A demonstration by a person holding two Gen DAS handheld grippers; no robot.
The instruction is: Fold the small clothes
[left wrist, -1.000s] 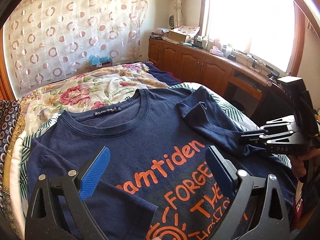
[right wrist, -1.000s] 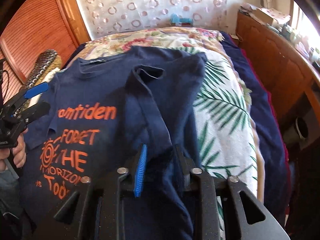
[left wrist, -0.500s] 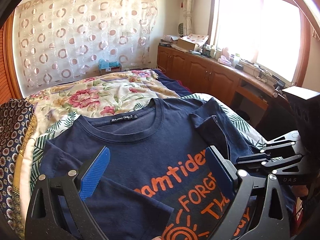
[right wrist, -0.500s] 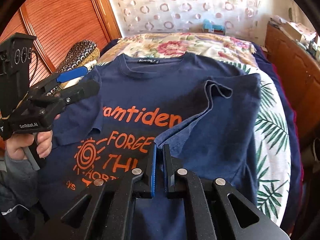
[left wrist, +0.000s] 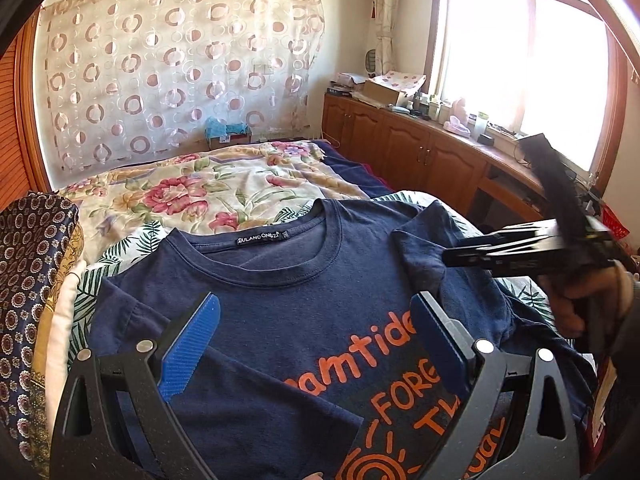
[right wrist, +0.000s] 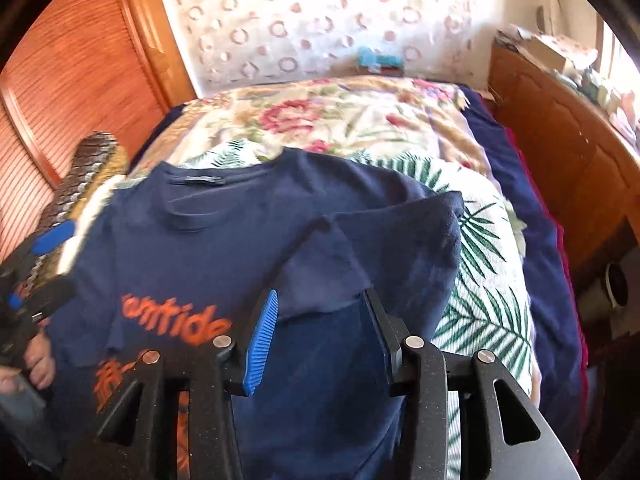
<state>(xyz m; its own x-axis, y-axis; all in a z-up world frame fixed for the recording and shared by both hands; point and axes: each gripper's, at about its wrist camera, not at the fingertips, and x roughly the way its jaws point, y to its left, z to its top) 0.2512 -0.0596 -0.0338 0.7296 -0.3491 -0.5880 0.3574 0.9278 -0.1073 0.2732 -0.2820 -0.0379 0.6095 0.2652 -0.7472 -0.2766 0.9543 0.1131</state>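
The bed (left wrist: 248, 184) fills most of the room in both views, spread with a flowered cover toward the top of the frame and a palm-leaf sheet (right wrist: 480, 280) under the clothing. A patterned curtain (left wrist: 176, 68) hangs behind it, and a wooden cabinet (left wrist: 420, 152) runs along the right under the bright window.

On the bed lies the navy T-shirt (left wrist: 280, 300), front up, collar toward the curtain, orange lettering across the chest. It takes up the middle and lower part of each view. In the right wrist view its right side and sleeve are folded in over the body, the sleeve edge lying between the two fingers at lower centre.

The left gripper (left wrist: 316, 344) hovers over the shirt's chest at the bottom of its frame, jaws spread wide with nothing pinched.

The right gripper (right wrist: 320, 332) sits low over the folded-in part; its jaws are opening, with cloth beneath the gap but no pad pressing on it. A hand (left wrist: 580, 300) holds its handle at the right edge.
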